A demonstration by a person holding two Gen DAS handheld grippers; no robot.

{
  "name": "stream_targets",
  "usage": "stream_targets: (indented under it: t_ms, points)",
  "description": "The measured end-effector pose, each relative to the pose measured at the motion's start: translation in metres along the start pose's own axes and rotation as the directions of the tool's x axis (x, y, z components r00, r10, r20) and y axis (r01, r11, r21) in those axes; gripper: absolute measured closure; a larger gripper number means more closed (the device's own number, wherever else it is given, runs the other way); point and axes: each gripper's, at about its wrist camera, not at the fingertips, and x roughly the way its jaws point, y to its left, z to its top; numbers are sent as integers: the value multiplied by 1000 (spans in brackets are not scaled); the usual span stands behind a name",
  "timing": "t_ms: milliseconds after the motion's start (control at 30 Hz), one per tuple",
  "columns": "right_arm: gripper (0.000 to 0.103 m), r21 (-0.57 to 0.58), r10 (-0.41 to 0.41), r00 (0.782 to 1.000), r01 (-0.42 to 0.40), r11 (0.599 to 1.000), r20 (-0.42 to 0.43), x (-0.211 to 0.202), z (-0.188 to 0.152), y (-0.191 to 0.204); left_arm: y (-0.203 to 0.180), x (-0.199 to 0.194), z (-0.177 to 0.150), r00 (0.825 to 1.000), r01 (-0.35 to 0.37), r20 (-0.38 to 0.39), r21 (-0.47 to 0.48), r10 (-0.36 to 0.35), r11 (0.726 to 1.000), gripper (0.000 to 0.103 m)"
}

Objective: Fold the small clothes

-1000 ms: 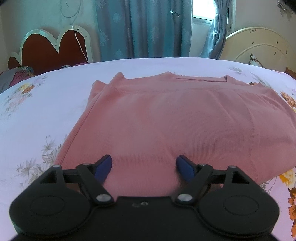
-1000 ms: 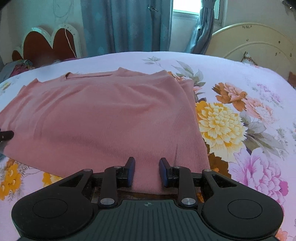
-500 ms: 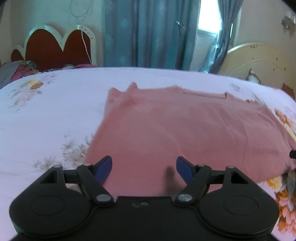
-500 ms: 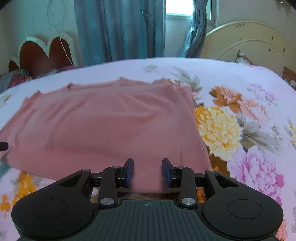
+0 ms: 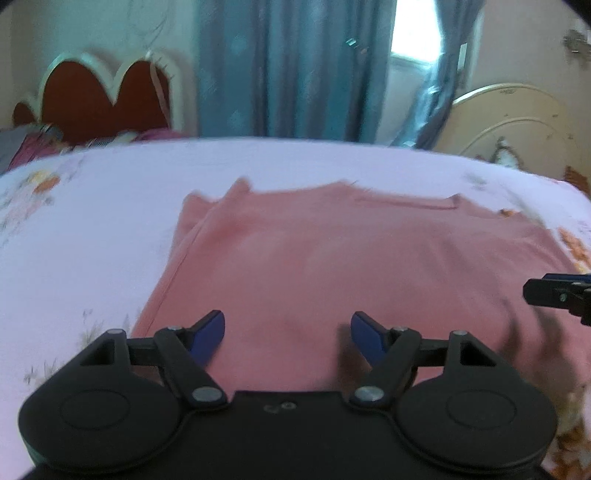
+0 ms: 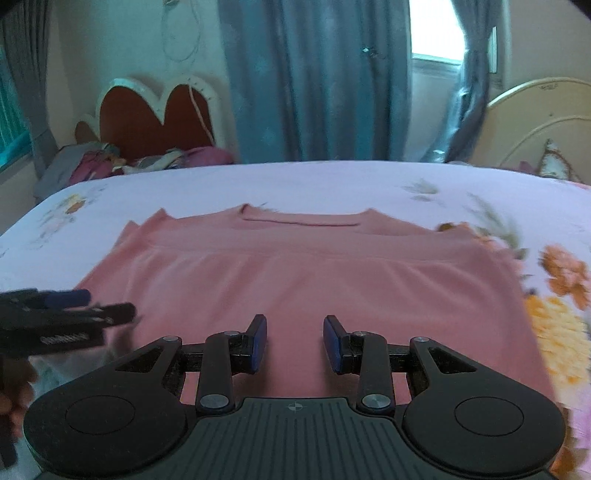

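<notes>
Hovering over pink shirt point(image 6: 303, 280), both claws parted, empty

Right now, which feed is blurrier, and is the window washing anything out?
Left wrist view: motion-smeared all over, pink knit top edges soft, window blown white. Right wrist view: sharper top, blur mostly on floral bedsheet at right; window bright but milder.

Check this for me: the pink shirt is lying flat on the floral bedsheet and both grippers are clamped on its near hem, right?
Not quite. The pink shirt does lie flat on the floral bedsheet, but neither gripper holds it: the wrist views show the left gripper and right gripper open above the cloth.
</notes>
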Motion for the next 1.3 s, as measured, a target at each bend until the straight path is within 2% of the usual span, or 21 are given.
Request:
stream_targets:
  t_ms: [100, 200, 233, 333, 500, 633, 767, 933, 1100, 1200, 1267, 1300]
  points:
    - [69, -24, -26, 1000, 25, 999, -10, 18, 0, 5, 11, 7, -9, 1000, -29, -12, 1, 29, 1000, 28]
    - [69, -29, -55, 994, 52, 998, -96, 45, -15, -5, 16, 6, -13, 1000, -22, 0, 13, 22, 1000, 28]
    - [69, -18, -44, 996, 43, 999, -74, 45, -18, -8, 17, 6, -13, 1000, -18, -1, 11, 18, 1000, 28]
    - [69, -21, -51, 995, 49, 999, -88, 45, -12, -6, 19, 4, -9, 1000, -14, -11, 5, 15, 1000, 29]
    - [69, 14, -30, 999, 30, 999, -13, 29, -9, 2, 26, -10, -3, 1000, 3, -19, -51, -4, 999, 30]
    - [69, -3, -40, 997, 40, 999, -72, 44, -14, 8, 31, -20, -4, 999, 1, -36, -67, -3, 998, 29]
    - [69, -23, -51, 995, 50, 999, -80, 48, -14, 8, 36, -30, -8, 998, -13, -69, -86, 8, 996, 26]
    - [69, -25, -58, 995, 56, 998, -82, 47, -15, 9, 45, -44, -16, 991, 7, -131, -184, -32, 983, 20]
    - [69, 19, -44, 999, 44, 999, -28, 27, -12, 10, 58, -58, -36, 979, 40, -178, -310, -99, 950, 19]
    - [69, 23, -20, 1000, 20, 1000, 0, 14, -10, 12, 70, -62, -51, 969, 52, -199, -413, -145, 909, 19]
    - [69, 22, -5, 1000, 5, 1000, 1, 8, -9, 14, 77, -62, -60, 968, 65, -181, -484, -173, 873, 18]
    - [69, 25, 2, 1000, -2, 1000, -2, 7, -9, 15, 78, -62, -61, 970, 69, -167, -500, -175, 863, 17]
